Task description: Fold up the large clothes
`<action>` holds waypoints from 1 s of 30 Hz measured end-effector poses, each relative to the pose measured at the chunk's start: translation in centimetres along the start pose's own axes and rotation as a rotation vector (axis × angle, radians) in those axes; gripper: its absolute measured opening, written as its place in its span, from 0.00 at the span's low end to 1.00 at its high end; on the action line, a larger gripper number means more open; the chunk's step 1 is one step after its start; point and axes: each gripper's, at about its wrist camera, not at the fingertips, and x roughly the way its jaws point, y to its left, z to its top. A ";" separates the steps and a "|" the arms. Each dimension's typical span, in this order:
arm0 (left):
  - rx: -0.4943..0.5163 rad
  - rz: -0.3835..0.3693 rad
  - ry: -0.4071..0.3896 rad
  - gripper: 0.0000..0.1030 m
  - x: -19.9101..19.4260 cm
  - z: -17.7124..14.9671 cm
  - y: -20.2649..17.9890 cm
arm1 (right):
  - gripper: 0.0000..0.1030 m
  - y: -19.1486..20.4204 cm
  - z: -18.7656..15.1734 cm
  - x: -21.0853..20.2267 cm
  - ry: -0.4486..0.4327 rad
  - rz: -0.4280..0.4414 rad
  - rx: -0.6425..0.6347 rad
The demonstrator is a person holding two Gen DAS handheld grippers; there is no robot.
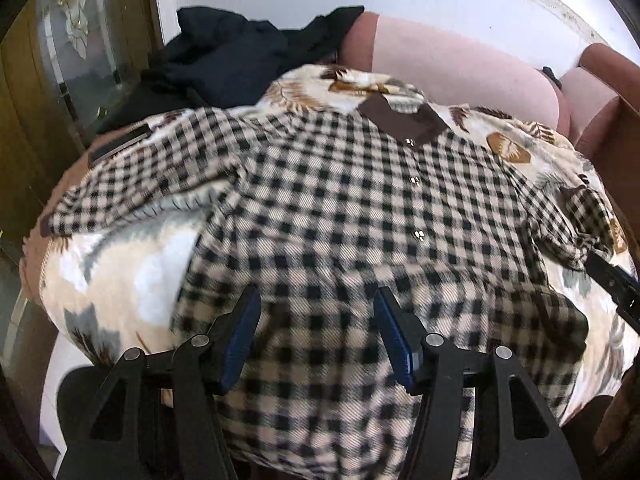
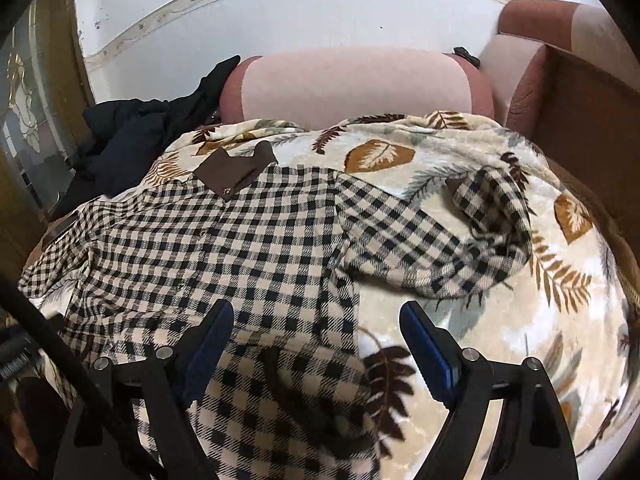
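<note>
- Left wrist view, nearest: the left gripper (image 1: pixel 316 332), black with blue pads, hovers over the lower body of the shirt. Its jaws are spread and hold nothing.
- Right wrist view, nearest: the right gripper (image 2: pixel 316 344) sits over the shirt's right side edge near the hem, jaws spread wide and empty.
- Just beyond lies the black-and-cream checked button-front shirt with a brown collar (image 1: pixel 340 208), face up, across the middle of a leaf-patterned cream plush blanket (image 2: pixel 460 344) covering a pink sofa (image 2: pixel 360 84).
- Its right sleeve (image 2: pixel 432 232) is bunched toward the blanket's right edge; the left sleeve (image 1: pixel 120 196) stretches to the left edge.
- Farthest, a dark navy heap of clothing (image 1: pixel 224 60) rests at the back left corner.
- The shirt looks light, soft and limp, likely to sag and drag on the plush; pinching the hem corners or shoulder seams seems best.
</note>
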 end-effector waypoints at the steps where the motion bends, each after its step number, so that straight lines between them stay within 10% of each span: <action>1: -0.005 -0.004 0.012 0.56 0.1 -0.3 0.0 | 0.87 0.1 -0.4 0.0 0.011 0.010 0.019; 12: 0.000 0.003 0.063 0.56 0.0 -0.7 -1.0 | 0.87 2.0 -4.0 1.8 0.154 0.023 -0.029; 30: 0.065 -0.110 0.057 0.56 0.1 -0.7 -1.0 | 0.86 3.4 -4.1 1.4 0.149 -0.108 -0.014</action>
